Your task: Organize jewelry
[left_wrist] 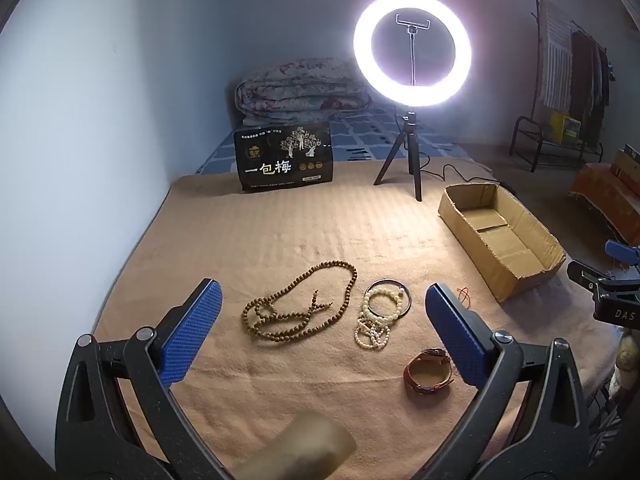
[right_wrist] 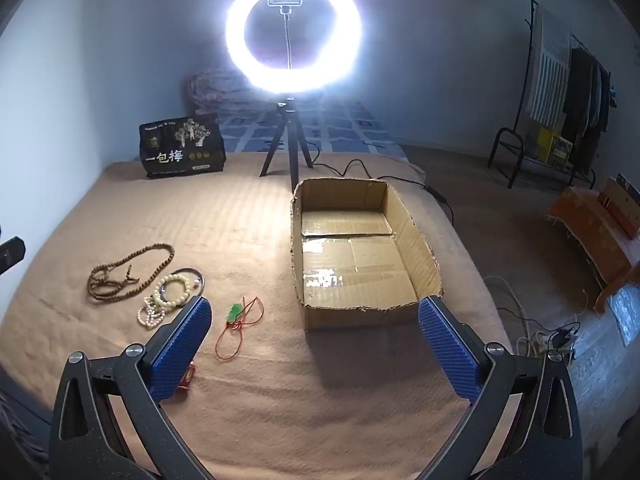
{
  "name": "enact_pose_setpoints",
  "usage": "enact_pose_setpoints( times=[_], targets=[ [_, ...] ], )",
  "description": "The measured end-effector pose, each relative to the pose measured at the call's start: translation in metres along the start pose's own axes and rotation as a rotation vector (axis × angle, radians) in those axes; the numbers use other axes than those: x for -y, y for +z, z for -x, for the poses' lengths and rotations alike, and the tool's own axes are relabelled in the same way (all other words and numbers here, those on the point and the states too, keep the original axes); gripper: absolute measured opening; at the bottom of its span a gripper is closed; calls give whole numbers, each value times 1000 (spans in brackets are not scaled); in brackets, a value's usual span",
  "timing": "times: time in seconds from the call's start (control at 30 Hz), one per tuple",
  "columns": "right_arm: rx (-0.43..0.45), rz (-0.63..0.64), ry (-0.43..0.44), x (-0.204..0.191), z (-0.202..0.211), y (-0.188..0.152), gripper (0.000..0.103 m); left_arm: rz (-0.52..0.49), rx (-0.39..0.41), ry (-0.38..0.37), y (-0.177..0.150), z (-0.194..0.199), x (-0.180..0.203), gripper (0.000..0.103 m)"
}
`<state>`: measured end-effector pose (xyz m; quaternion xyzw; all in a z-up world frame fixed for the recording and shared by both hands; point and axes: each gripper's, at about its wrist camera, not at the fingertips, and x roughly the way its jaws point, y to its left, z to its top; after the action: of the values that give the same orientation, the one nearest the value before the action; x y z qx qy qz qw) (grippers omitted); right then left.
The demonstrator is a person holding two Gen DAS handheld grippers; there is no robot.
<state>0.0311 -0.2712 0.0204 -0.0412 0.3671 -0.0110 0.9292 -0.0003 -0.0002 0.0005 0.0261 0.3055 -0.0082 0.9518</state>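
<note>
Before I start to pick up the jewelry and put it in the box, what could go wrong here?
1. The pale bead bracelets lie overlapped with a thin dark bangle; one pinch may drag several pieces.
2. The long brown bead necklace lies in loose loops, so it may swing or snag on the cardboard box wall.
3. The red cord with its green pendant lies flat on soft blanket; wide pads may catch fabric instead.

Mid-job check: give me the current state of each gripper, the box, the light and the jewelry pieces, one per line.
left gripper: open, holding nothing.
right gripper: open, holding nothing.
cardboard box: open-topped, empty.
ring light: switched on.
brown bead necklace: loose on the blanket.
pale bead bracelets: piled beside it.
watch: strap looped, on blanket.
red cord pendant: on blanket, outside box.
</note>
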Motion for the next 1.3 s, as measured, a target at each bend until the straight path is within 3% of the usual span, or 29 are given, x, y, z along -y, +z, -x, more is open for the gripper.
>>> enact_pose_setpoints(
  times=[1.3],
  targets=[
    [12, 28, -3, -6, 2, 0, 103, 24, 13, -11, 4, 5, -2, 103]
  ],
)
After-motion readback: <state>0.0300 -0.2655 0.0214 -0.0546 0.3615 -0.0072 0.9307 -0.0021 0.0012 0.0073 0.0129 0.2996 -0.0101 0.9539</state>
